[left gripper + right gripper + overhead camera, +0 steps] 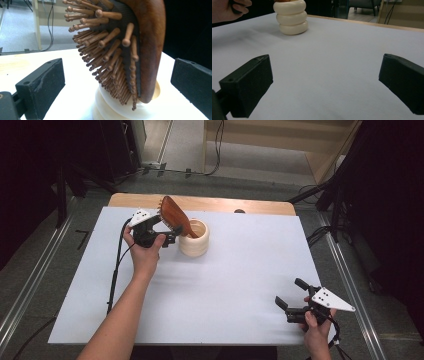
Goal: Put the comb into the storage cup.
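The wooden hairbrush [174,215] stands handle-down in the cream ribbed holder [194,238], which sits on the white table [240,270] at about 11 o'clock from the table's centre. The brush head tilts toward 11 o'clock, leaning out over the holder's rim. The left gripper [172,231] is positioned just beside the holder at its 9 o'clock side. In the left gripper view, the jaws stand wide apart on either side of the brush [130,45], with clear gaps to both pads; the bristles face the left pad, and nothing is clamped. The right gripper [290,295] rests near the table's 4 o'clock corner, well apart from the holder [291,18], its jaws spread wide and holding nothing.
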